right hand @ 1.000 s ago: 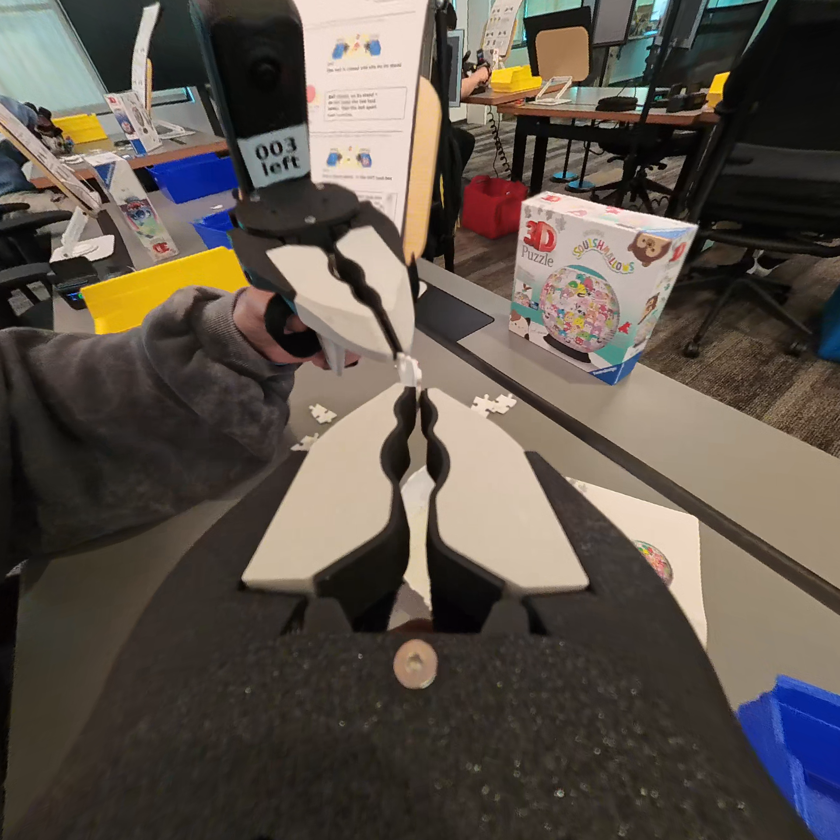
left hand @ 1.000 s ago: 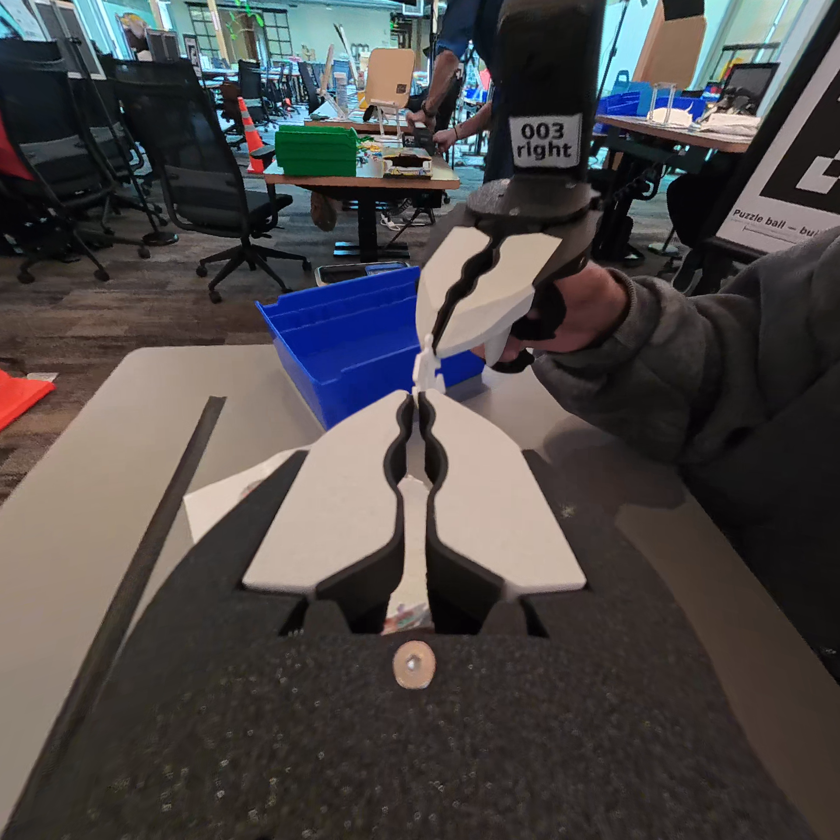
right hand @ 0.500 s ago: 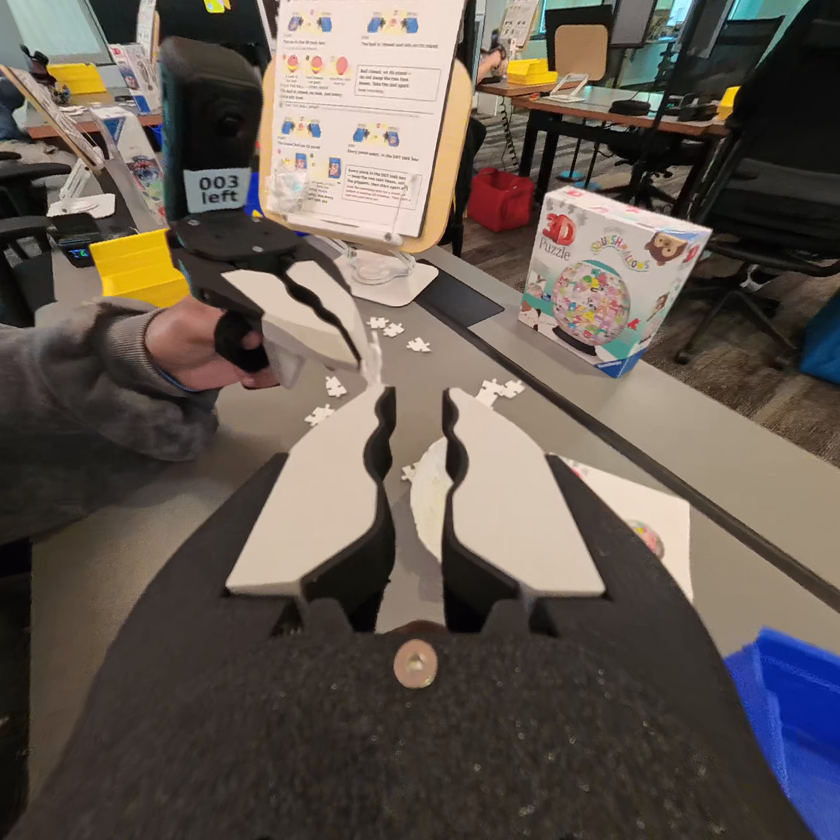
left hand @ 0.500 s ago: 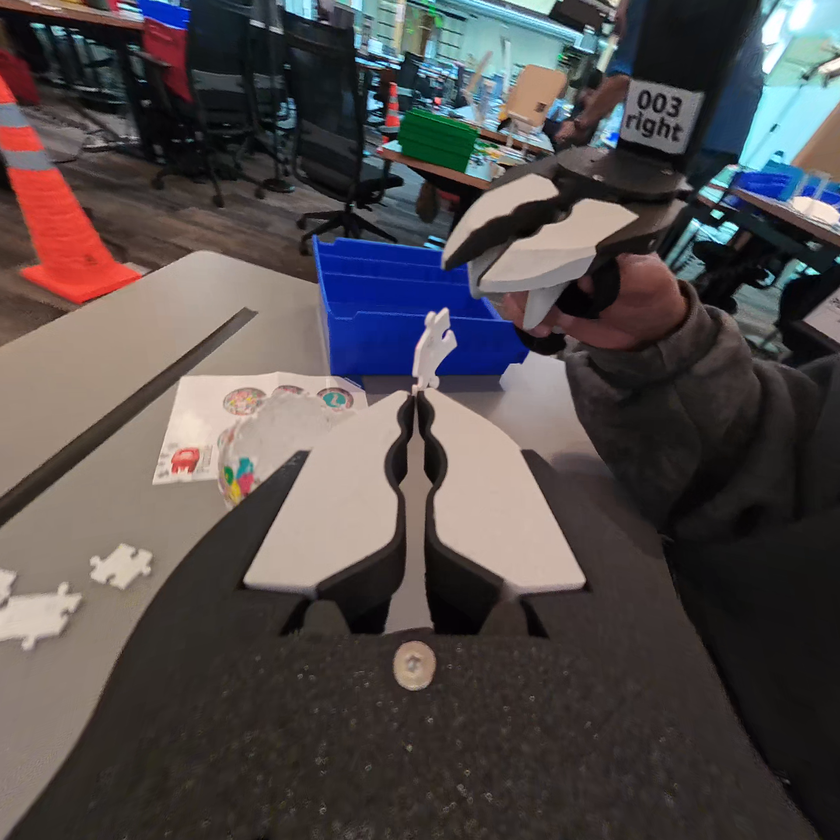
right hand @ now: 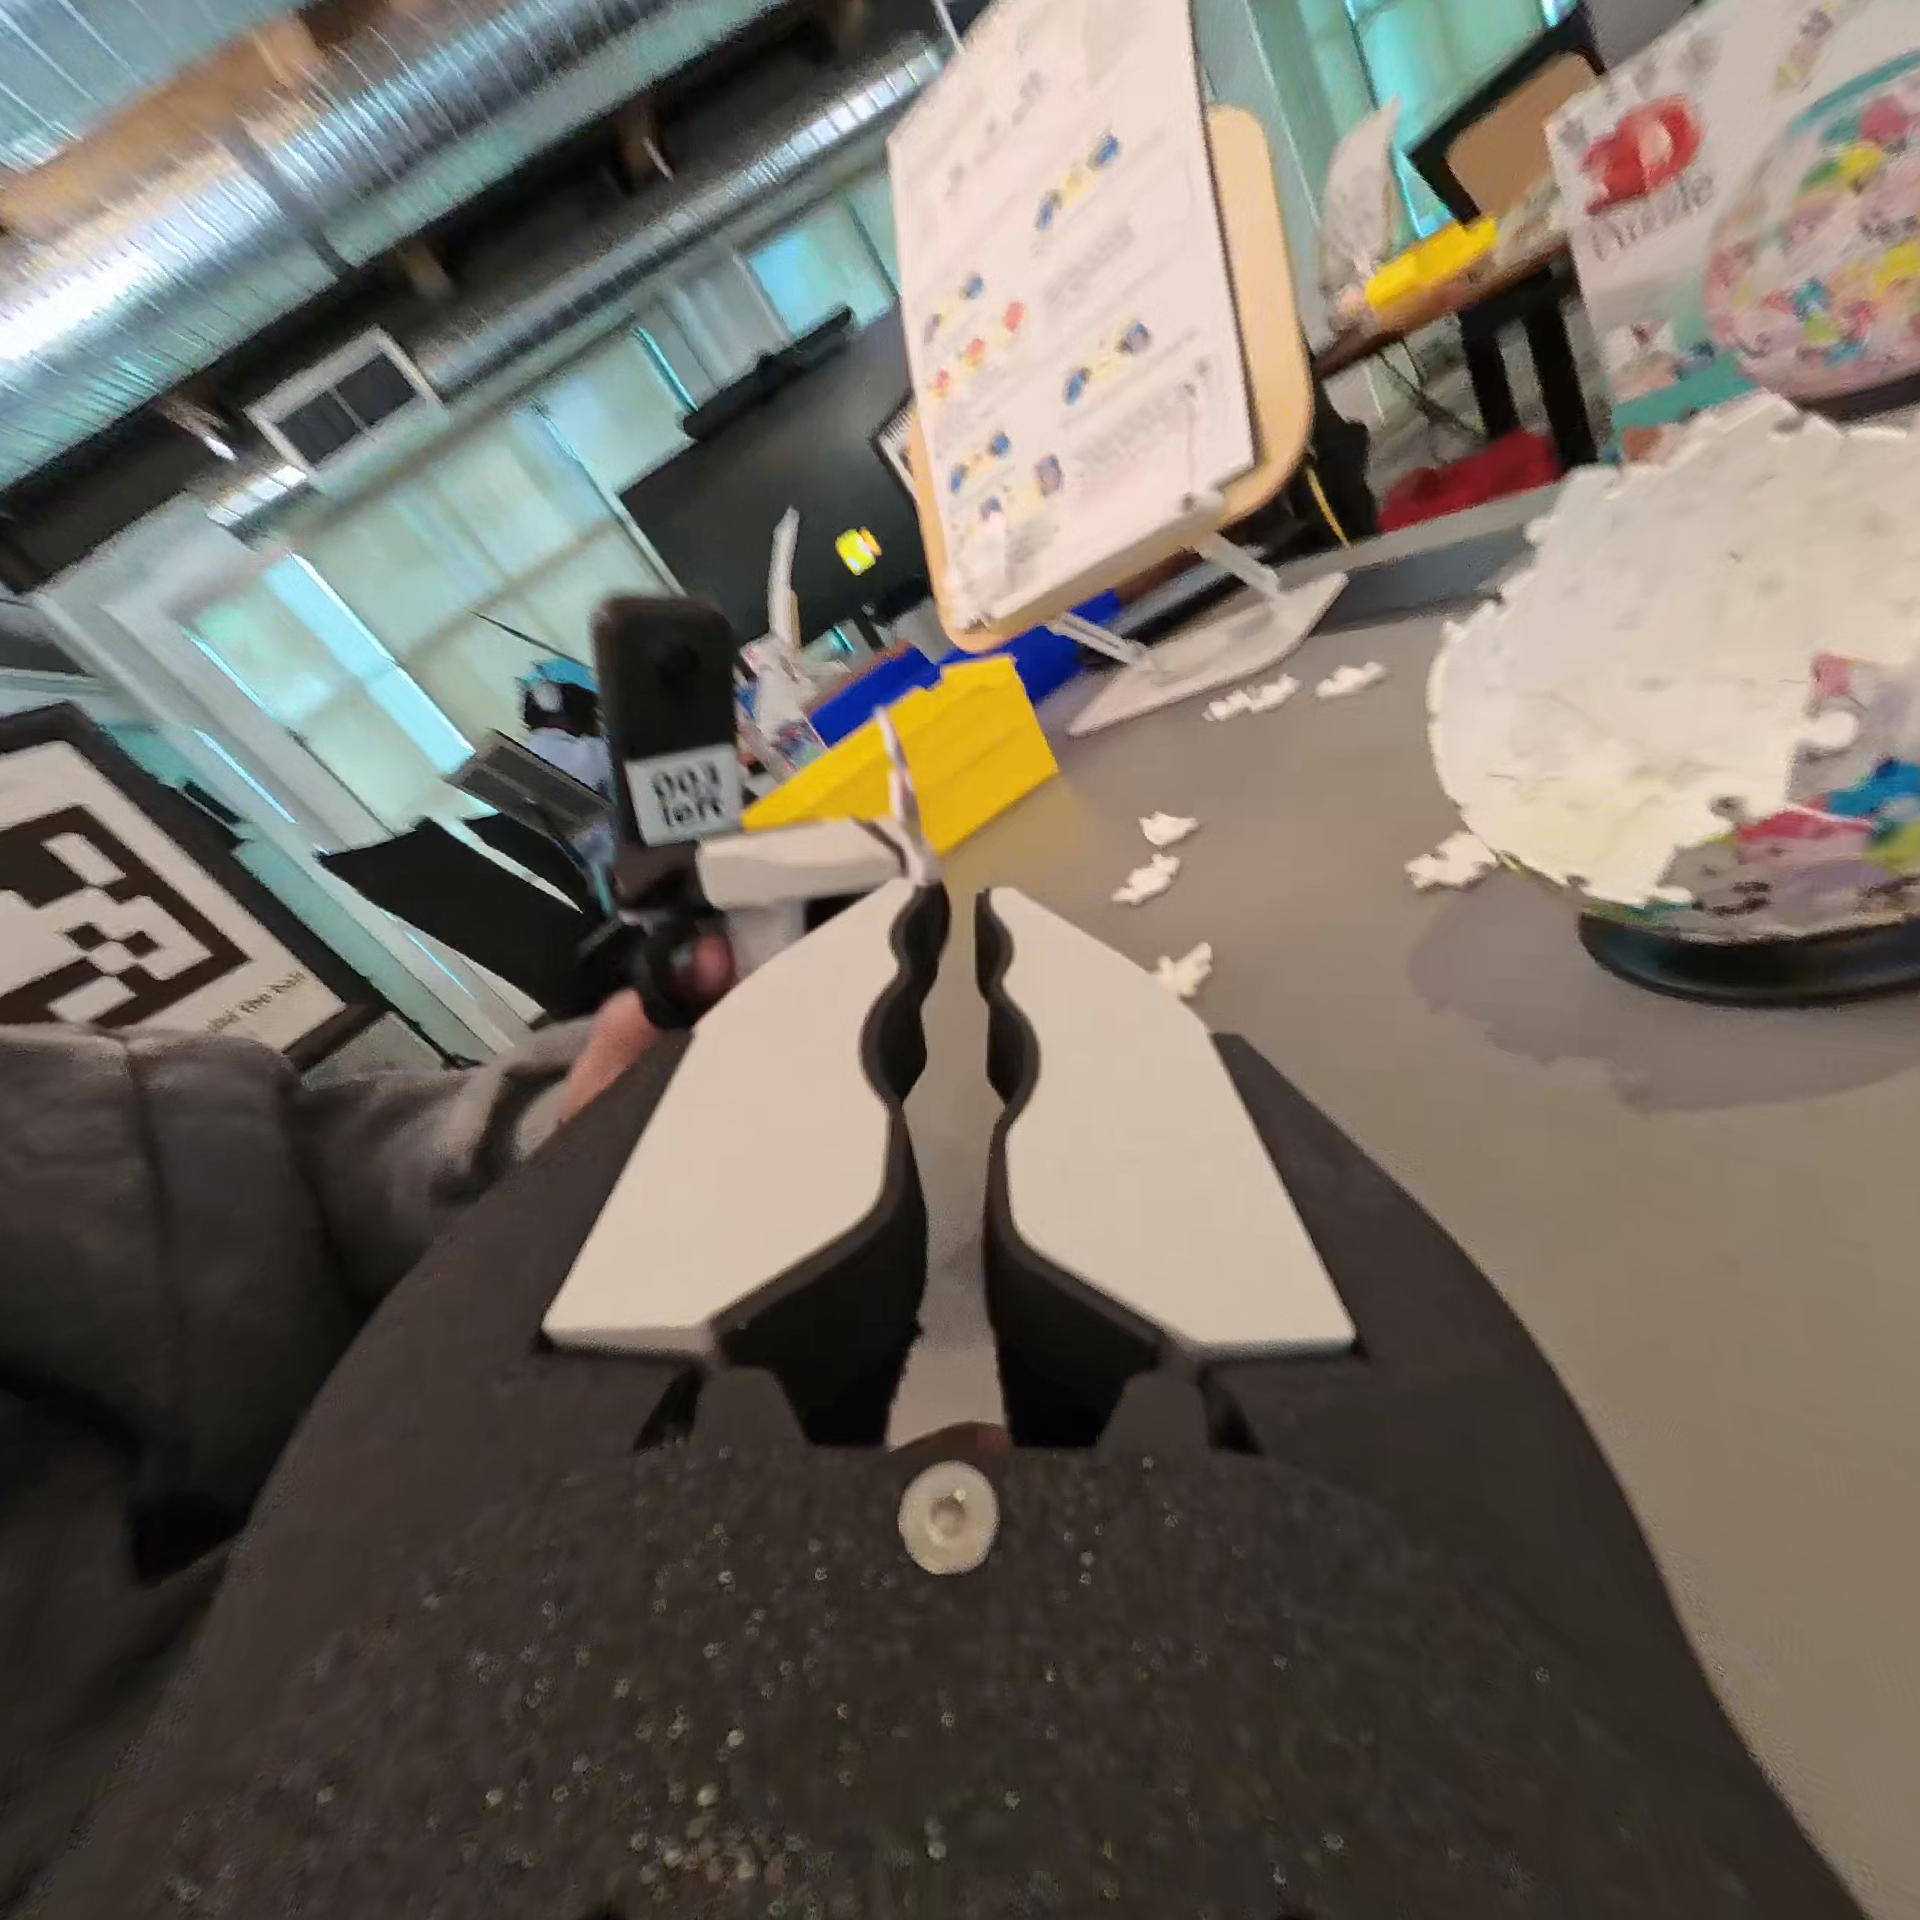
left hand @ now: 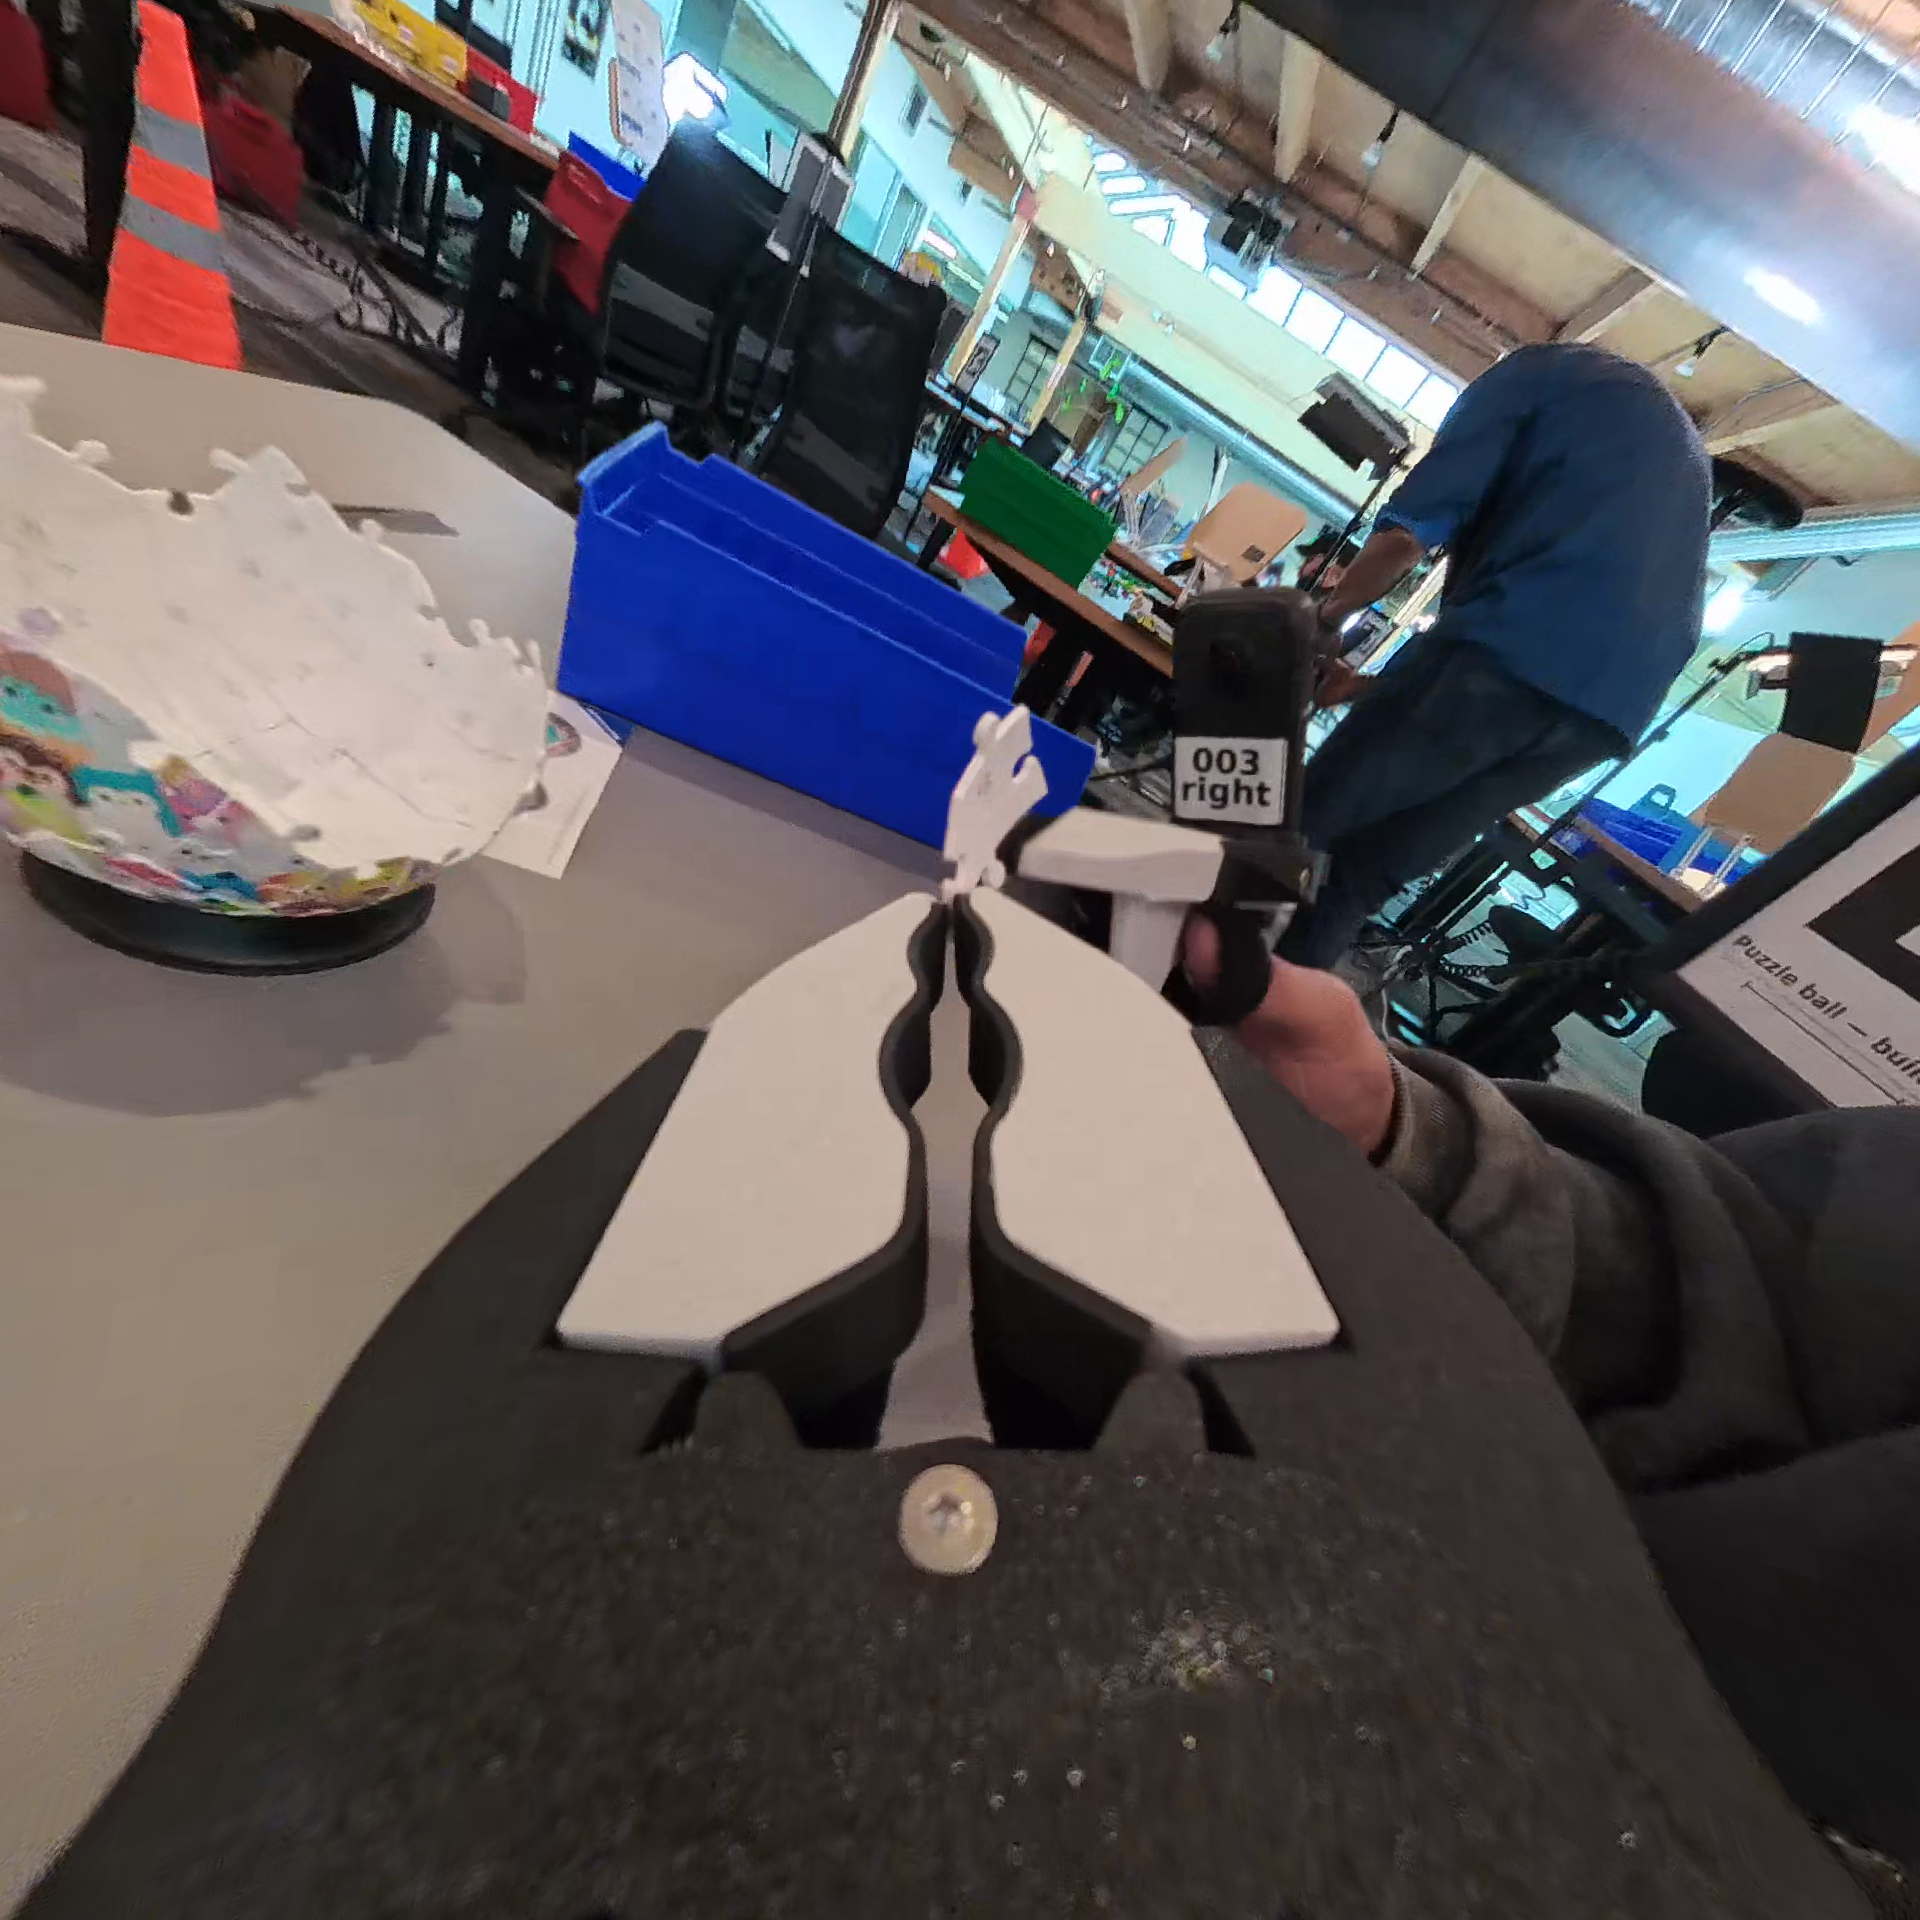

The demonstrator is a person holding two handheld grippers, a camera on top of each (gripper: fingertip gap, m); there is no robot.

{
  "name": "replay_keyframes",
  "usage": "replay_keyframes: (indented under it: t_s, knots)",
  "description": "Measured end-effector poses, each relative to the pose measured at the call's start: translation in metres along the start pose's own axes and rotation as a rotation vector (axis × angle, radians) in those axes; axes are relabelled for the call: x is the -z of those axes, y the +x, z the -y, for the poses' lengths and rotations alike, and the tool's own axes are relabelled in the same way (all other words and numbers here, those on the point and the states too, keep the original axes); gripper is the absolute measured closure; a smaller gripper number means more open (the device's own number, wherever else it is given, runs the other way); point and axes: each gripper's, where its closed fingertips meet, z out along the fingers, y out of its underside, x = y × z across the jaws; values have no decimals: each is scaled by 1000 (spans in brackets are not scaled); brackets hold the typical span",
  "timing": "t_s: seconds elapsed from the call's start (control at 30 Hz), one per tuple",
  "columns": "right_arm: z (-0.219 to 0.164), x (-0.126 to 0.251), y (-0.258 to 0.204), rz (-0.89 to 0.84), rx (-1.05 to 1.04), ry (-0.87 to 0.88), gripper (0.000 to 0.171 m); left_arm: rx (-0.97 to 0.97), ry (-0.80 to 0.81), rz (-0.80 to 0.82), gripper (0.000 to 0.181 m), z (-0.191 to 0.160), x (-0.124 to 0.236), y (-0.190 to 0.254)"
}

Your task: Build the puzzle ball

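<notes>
Left tool (left hand: 951, 909): tips pinched together on the lower edge of a white puzzle piece (left hand: 992, 798). The piece stands upright, rising straight out of the tips, its blank side facing the camera.

Right tool (right hand: 961, 899): jaws drawn close, a narrow slot left between the tips, nothing gripped. Its tips sit just beside the left tool's tips; the held piece shows edge-on as a thin sliver (right hand: 902, 790) immediately ahead and left of them. From the left wrist view the right tool lies just right of the piece, fingers seen side-on.

Half-built puzzle ball (left hand: 244, 707), an open shell with a white inside and coloured outside, sits on a dark round stand on the grey counter (left hand: 260, 1195), ahead and well left of the left tool; ahead and well right of the right tool (right hand: 1704, 675).

Loose white pieces (right hand: 1153, 857) lie on the counter ahead of the right tool, between it and the ball. Blue bin (left hand: 790, 665) beyond the left tool's tips.
</notes>
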Motion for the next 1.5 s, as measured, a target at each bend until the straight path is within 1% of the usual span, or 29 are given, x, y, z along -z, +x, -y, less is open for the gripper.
replay_keyframes:
  t_s: [0.03,0.2,0.37,0.53,0.67,0.73,0.8,0.87,0.9,0.97,1.0,1.03,1.07,1.1,1.17,1.2,1.27,1.4,1.43,1.47,1.5]
  knots:
    - [2,0,-3,10,13,25,166,-16,18,0,180,-3,-1,1]
    - [-14,-6,-5,-55,151,-69,160,-38,68,-32,180,-5,-1,8]
    - [-11,-9,-10,-32,149,-28,161,-5,88,-53,180,-6,1,11]
    - [-7,-8,-13,-25,172,-20,171,23,43,-69,181,-19,-3,11]
    - [-10,-8,-11,-27,181,-38,165,42,33,-65,181,-22,-6,9]
    - [-11,-7,-5,-53,199,-62,160,52,28,-48,181,-21,-4,4]
    - [-11,0,11,-145,261,-112,161,53,8,-20,181,-21,1,-4]
    - [-14,8,29,-230,312,-180,163,29,-54,37,181,-21,9,-17]
    - [-15,11,35,-253,328,-200,163,-11,-138,89,181,-27,12,-28]
    - [-17,13,42,-298,344,-220,164,-162,-423,245,181,-51,26,-64]
    - [-19,13,43,-304,344,-228,165,-233,-549,331,175,-61,37,-84]
    - [-22,11,43,-304,345,-238,165,-270,-619,379,158,-66,46,-97]
    - [-25,8,42,-300,349,-252,165,-283,-652,382,147,-69,52,-101]
    - [-29,7,42,-302,360,-269,166,-286,-667,356,146,-72,54,-99]
    - [-35,5,43,-314,399,-300,166,-312,-720,314,129,-79,55,-96]
    - [-37,4,43,-315,419,-318,166,-363,-747,332,123,-82,55,-101]
    - [-42,3,43,-315,445,-341,166,-467,-792,338,120,-87,53,-109]
    - [-44,3,44,-306,433,-350,166,-497,-868,305,123,-100,43,-118]
    - [-43,4,45,-307,430,-347,167,-481,-863,286,137,-101,41,-116]
    - [-43,4,46,-309,428,-344,167,-470,-866,268,143,-102,41,-114]
    - [-43,5,46,-311,425,-344,168,-471,-864,271,144,-102,41,-114]
